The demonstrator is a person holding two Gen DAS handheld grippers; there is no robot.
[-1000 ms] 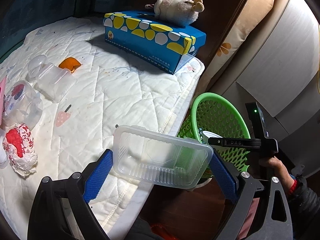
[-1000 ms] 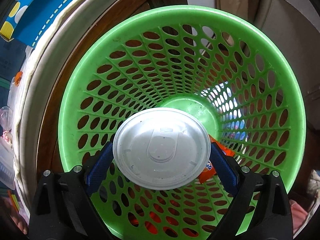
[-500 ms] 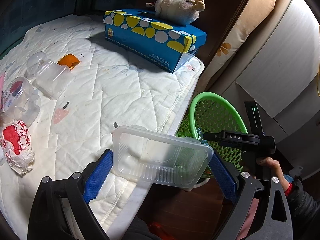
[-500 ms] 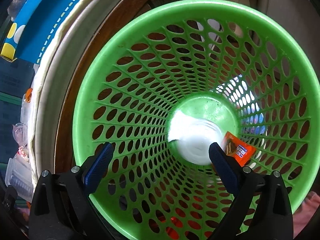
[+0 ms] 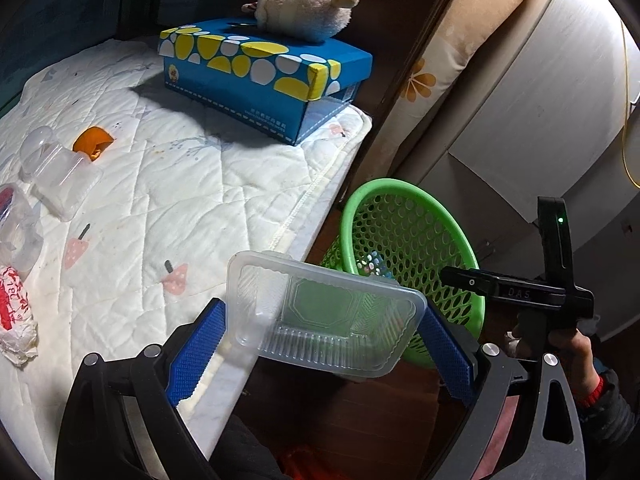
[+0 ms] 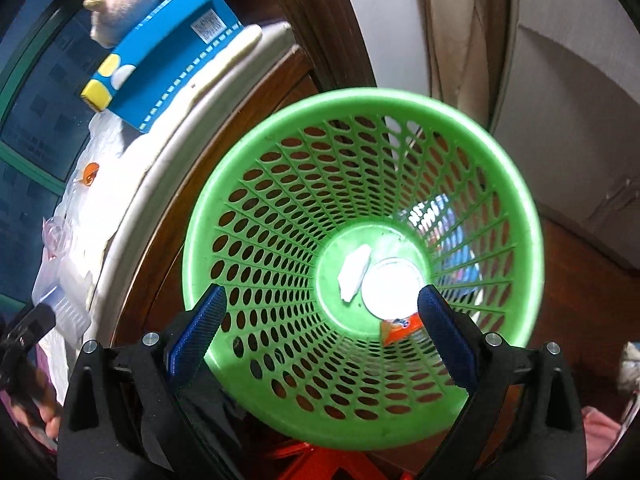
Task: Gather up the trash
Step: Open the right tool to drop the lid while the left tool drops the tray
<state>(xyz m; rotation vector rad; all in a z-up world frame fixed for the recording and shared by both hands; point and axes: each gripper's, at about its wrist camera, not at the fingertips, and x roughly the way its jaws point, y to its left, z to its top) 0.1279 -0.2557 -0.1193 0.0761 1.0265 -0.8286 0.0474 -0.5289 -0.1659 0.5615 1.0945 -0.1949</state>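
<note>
Left wrist view: the left gripper (image 5: 324, 344) is pinching a clear plastic tray (image 5: 324, 316) between its blue pads, one pad on each short end, the tray sitting crosswise and tilted. It is hanging over the edge of the quilted mattress (image 5: 192, 184), with the green basket (image 5: 404, 240) just beyond and below on the floor. Several items are lying uncollected on the mattress: a clear lidded container (image 5: 56, 176), an orange peel (image 5: 93, 144), a clear cup (image 5: 18, 236) and a crumpled red-and-white wrapper (image 5: 14, 320). A blue tissue box (image 5: 264, 80) with a plush toy (image 5: 308, 8) on top is standing at the far end; these do not look like trash.

Right wrist view: the right gripper (image 6: 322, 324) is hovering above the basket mouth, jaws spread wide and gripping nothing. On the basket floor are lying a round white lid (image 6: 394, 290), a white scrap (image 6: 354, 272) and an orange packet (image 6: 400, 326).

Assessment: the task is partly done, with three pieces binned, one in hand awaiting release over the basket, and at least four left on the mattress
</note>
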